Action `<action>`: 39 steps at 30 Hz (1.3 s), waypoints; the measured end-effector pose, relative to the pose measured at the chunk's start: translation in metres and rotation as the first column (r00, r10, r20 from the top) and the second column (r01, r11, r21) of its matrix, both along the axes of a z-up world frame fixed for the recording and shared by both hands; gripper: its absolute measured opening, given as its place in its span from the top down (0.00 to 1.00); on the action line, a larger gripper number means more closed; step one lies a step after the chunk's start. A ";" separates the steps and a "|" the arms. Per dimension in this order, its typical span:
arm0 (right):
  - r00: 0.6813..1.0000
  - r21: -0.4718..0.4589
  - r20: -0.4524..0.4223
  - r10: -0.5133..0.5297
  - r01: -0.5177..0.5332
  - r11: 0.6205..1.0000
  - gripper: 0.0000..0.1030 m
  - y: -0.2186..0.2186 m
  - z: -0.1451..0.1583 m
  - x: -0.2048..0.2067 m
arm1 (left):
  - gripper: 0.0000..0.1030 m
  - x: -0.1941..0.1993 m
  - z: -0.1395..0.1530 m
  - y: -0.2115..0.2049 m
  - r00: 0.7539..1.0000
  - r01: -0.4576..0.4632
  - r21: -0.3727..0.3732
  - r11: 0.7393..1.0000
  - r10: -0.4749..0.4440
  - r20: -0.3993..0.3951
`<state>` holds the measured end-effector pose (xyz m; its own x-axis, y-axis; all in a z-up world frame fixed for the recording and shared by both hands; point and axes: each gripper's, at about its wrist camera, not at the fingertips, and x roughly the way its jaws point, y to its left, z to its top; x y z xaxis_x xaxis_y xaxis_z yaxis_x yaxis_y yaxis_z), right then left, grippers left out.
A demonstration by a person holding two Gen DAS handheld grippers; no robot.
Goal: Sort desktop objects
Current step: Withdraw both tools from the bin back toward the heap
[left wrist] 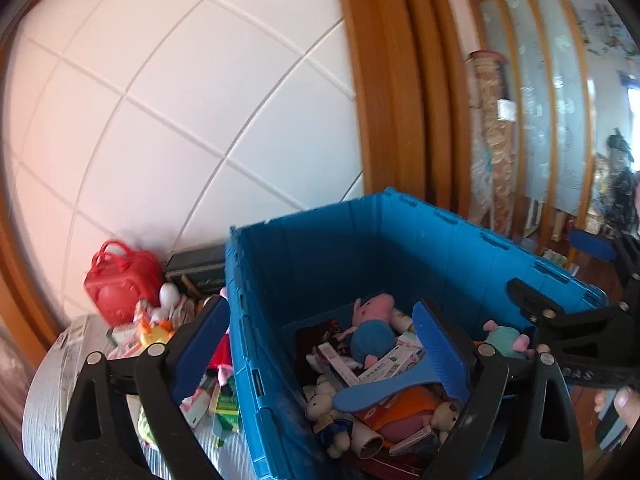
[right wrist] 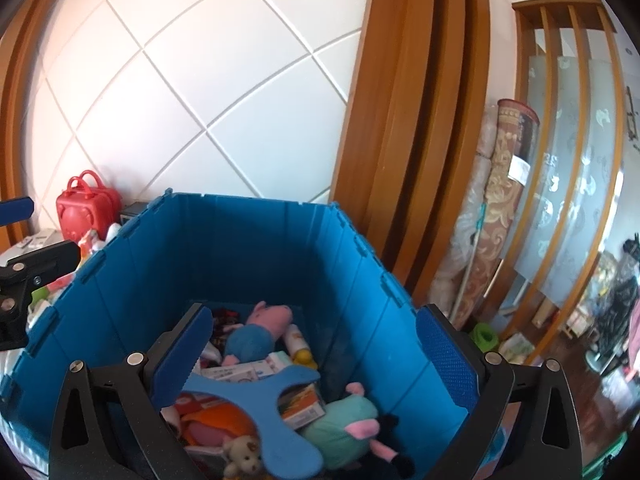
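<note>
A blue crate (left wrist: 320,248) (right wrist: 248,248) holds soft toys and small boxes. A flat blue three-armed piece (left wrist: 380,386) (right wrist: 262,410) lies on top of them, loose, with one arm close to a pad in each view. My left gripper (left wrist: 320,332) is open and straddles the crate's left wall, nothing pressed between its pads. Over the crate's inside my right gripper (right wrist: 316,352) stands open and empty. A pink-and-blue pig plush (left wrist: 372,332) (right wrist: 256,332) and a teal plush (right wrist: 344,428) (left wrist: 506,340) rest in the crate.
Left of the crate, a red toy case (left wrist: 120,280) (right wrist: 86,204) and a pile of small toys and boxes (left wrist: 156,328) sit by the tiled wall. Rolled carpets (right wrist: 500,208) lean on a wooden frame at right. A thumb (left wrist: 628,404) shows at the right edge.
</note>
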<state>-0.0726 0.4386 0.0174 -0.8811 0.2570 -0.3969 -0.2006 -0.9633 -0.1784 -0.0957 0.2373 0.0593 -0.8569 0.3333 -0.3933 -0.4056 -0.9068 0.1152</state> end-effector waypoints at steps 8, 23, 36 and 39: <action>0.999 -0.099 -0.019 0.043 -0.045 0.994 0.00 -0.020 0.005 0.005 | 0.09 -0.001 -0.002 -0.034 0.998 -0.058 0.037 0.998 0.057 0.016; 0.993 -0.039 -0.022 0.113 -0.114 0.993 0.00 -0.161 0.024 -0.006 | 0.09 -0.030 -0.016 -0.160 0.990 -0.137 0.061 0.989 0.134 0.045; 0.987 -0.066 -0.032 0.156 -0.158 0.985 0.00 -0.287 0.018 -0.045 | 0.09 -0.079 -0.052 -0.288 0.971 -0.195 0.055 0.979 0.184 0.153; 0.987 -0.082 -0.009 0.161 -0.161 0.984 0.00 -0.309 0.002 -0.061 | 0.09 -0.095 -0.072 -0.322 0.957 -0.233 0.049 0.971 0.220 0.191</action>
<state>-0.1336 0.1298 0.0192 -0.9093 0.0781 -0.4088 -0.0416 -0.9944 -0.0975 -0.1907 -0.0845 -0.0128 -0.8288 0.1715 -0.5326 -0.1970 -0.9804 -0.0091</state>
